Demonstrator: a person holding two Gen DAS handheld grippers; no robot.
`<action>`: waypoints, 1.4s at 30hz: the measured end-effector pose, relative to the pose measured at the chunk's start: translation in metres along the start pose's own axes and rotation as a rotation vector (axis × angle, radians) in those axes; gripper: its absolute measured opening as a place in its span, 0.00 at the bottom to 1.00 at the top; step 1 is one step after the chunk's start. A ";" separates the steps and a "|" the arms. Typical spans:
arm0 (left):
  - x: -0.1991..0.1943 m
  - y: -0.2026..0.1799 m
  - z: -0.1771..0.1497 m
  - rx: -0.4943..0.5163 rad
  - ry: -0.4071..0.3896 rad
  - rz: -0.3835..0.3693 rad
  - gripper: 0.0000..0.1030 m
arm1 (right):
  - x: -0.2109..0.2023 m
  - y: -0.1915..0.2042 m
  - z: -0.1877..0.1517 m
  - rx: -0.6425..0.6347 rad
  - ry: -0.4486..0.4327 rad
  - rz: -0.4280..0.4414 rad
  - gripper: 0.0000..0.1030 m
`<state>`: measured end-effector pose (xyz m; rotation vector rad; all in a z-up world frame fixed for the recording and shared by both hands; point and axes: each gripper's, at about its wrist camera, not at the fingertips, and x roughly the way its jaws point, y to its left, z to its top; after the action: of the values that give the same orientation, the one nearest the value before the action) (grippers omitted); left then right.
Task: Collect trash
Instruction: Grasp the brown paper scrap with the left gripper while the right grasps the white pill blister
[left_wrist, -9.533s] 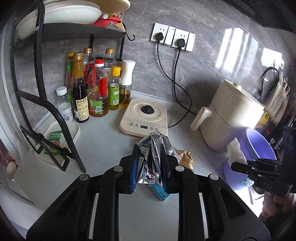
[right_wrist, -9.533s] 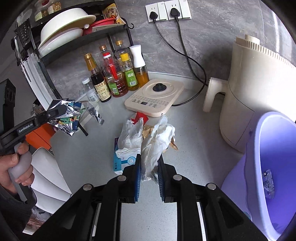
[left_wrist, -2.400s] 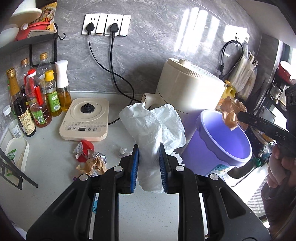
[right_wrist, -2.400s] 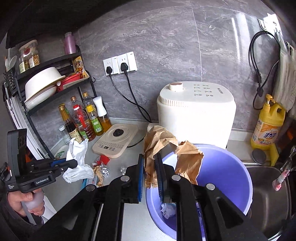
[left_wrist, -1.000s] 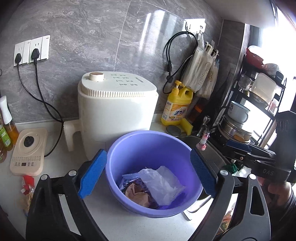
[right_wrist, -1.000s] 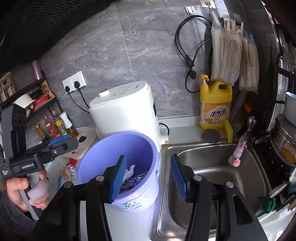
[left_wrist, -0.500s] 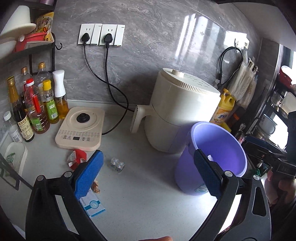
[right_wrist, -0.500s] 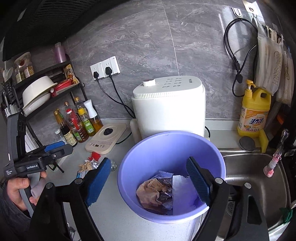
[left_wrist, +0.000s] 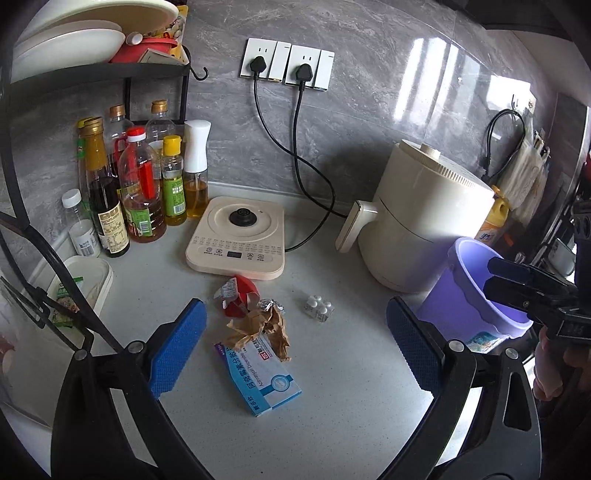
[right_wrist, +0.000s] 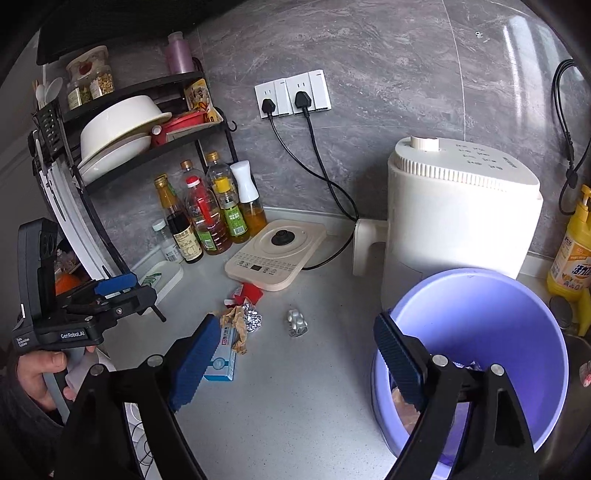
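Trash lies on the grey counter: a blue-white medicine box (left_wrist: 260, 376), crumpled brown paper (left_wrist: 260, 326), a red wrapper (left_wrist: 238, 295), a foil ball (left_wrist: 269, 305) and a small blister pack (left_wrist: 318, 307). The purple bin (right_wrist: 480, 343) stands at the right with trash inside. My left gripper (left_wrist: 295, 347) is open and empty, above the box and paper. My right gripper (right_wrist: 295, 354) is open and empty, between the trash and the bin. The box (right_wrist: 223, 354), the brown paper (right_wrist: 236, 325) and the blister pack (right_wrist: 297, 323) also show in the right wrist view.
A cream induction cooker (left_wrist: 238, 236) sits behind the trash. Sauce bottles (left_wrist: 140, 192) stand under a black dish rack (right_wrist: 122, 122) at left. A white air fryer (left_wrist: 424, 218) stands behind the bin. A yellow detergent bottle (right_wrist: 572, 258) is at far right.
Both grippers let their trash fall into the bin and opened. Both have since swung left, back toward the trash on the counter; the left one now hangs over the box and paper.
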<state>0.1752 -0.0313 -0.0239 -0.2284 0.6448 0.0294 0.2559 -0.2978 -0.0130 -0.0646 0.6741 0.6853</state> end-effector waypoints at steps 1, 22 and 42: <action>0.001 0.005 -0.001 -0.004 0.004 0.001 0.94 | 0.006 0.005 0.002 -0.010 0.008 0.009 0.78; 0.087 0.041 -0.016 -0.105 0.119 -0.032 0.77 | 0.145 0.024 0.003 -0.101 0.264 0.032 0.47; 0.171 0.036 -0.031 -0.023 0.286 -0.025 0.47 | 0.223 -0.008 -0.018 -0.048 0.394 0.010 0.45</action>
<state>0.2907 -0.0101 -0.1575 -0.2657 0.9269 -0.0204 0.3783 -0.1829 -0.1616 -0.2450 1.0358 0.7051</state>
